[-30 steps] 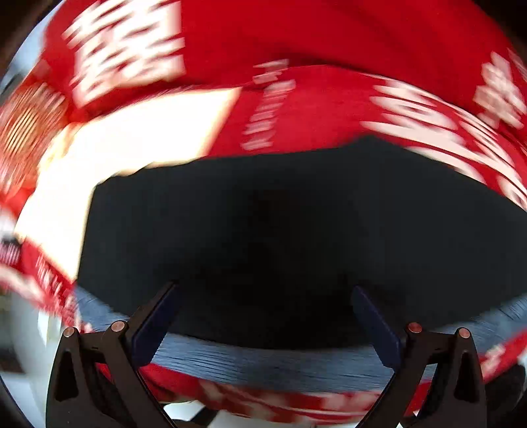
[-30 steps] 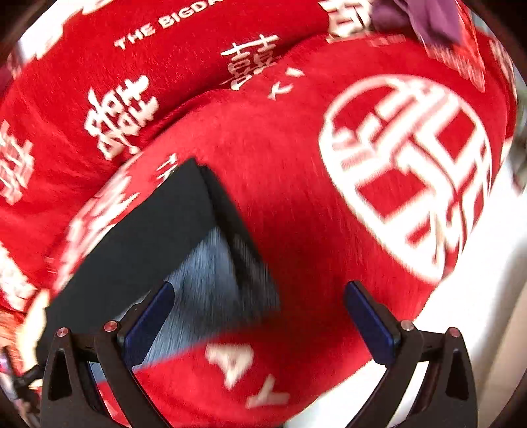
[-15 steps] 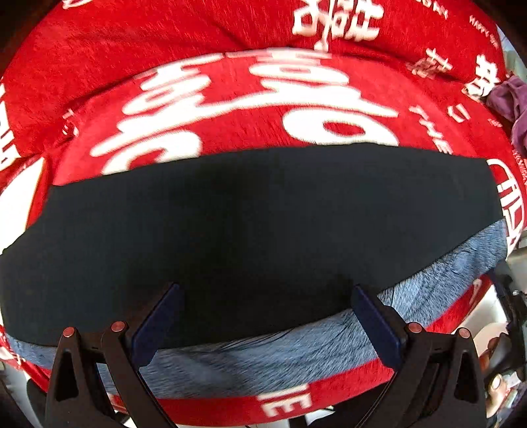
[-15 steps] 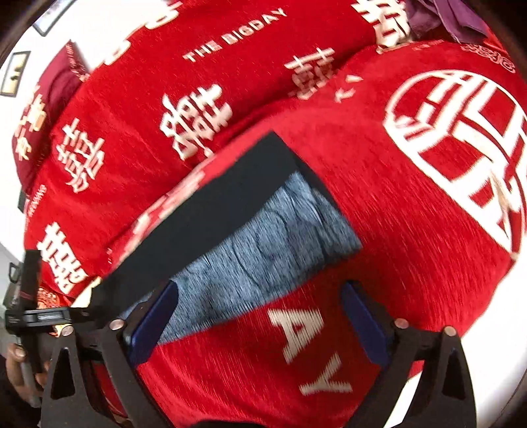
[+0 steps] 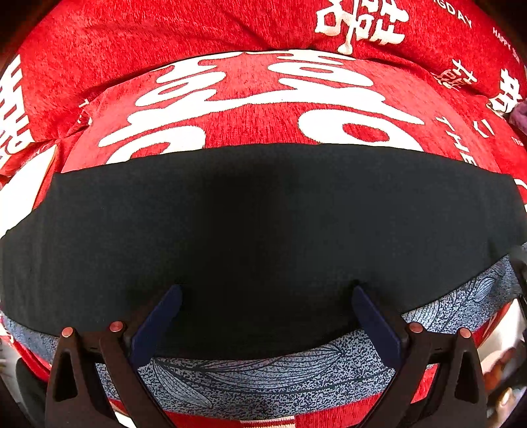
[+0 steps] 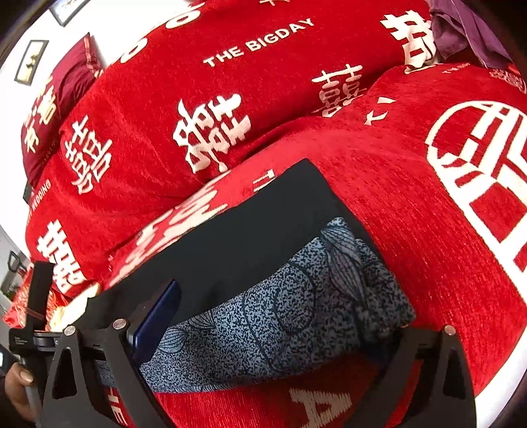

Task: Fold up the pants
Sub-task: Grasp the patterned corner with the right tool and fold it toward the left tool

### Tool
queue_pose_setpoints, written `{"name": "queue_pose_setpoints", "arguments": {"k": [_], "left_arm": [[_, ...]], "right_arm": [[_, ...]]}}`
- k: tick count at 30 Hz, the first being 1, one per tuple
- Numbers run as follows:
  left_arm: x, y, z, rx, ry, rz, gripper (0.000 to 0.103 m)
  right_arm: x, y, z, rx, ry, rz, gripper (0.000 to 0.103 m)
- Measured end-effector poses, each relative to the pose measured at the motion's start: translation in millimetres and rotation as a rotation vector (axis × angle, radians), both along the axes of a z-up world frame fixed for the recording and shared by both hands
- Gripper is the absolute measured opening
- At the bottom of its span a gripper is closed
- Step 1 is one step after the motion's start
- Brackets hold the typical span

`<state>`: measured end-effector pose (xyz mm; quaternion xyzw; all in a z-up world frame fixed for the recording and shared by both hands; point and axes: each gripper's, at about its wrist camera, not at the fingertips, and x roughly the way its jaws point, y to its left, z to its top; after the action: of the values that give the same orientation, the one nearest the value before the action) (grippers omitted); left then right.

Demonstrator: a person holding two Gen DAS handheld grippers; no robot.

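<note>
The pants lie folded lengthwise on a red bedcover, black on top with a blue-grey leaf-print strip along the near edge. My left gripper points down over their middle, open, with black cloth below its fingers. In the right wrist view the pants' right end sits between the fingers of my right gripper, whose jaws are closing. Its left finger is beside the black cloth. The printed cloth hides its right finger.
A purple garment lies at the far right of the bed. A dark red pillow and framed pictures are at the far left. A hand holds the left gripper's handle at the lower left.
The left gripper slid along the pants from their left end to the middle, then stopped. The right gripper moved in until the pants' end came between its fingers, which narrowed slightly.
</note>
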<state>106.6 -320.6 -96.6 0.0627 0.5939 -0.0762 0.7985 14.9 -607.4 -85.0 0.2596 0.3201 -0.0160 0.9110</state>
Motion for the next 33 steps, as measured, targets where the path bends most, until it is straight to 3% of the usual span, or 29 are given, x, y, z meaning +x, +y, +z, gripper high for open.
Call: {"name": "queue_pose_setpoints", "arguments": {"k": [1,2,3,8,14,17,21,27,29,33], "left_arm": [[0,-1,0,0.000,0.003,0.002,0.103],[3,0,-1,0.001,0.006,0.002,0.103],[4,0,-2,0.001,0.007,0.002,0.103],[3,-2,-3,0.011,-0.011,-0.016,0.103],[8,6,11,0.003,0.007,-0.067,0.103],[7,35,35,-0.043,-0.059,-0.072,0.103],[14,116,64,-0.136,-0.108,-0.019,0.103],[16,256,49,-0.158,-0.076,0.172,0.103],[12,295,35,-0.192,-0.042,0.245,0.103],[3,332,11,-0.224,-0.004,0.329,0.103]], "right_arm": [[0,2,1,-0.001,0.016,0.017,0.054],[3,3,2,-0.002,0.049,0.028,0.032],[4,5,3,-0.010,0.053,0.034,0.021],[3,17,27,-0.053,0.051,0.024,0.016],[3,85,92,-0.371,0.010,0.094,0.016],[5,119,111,-0.455,0.010,0.118,0.016],[12,194,131,-0.624,-0.023,0.172,0.016],[31,319,111,-0.859,-0.040,0.320,0.016],[33,364,91,-0.942,-0.033,0.398,0.016],[36,434,37,-1.096,0.024,0.536,0.016]]}}
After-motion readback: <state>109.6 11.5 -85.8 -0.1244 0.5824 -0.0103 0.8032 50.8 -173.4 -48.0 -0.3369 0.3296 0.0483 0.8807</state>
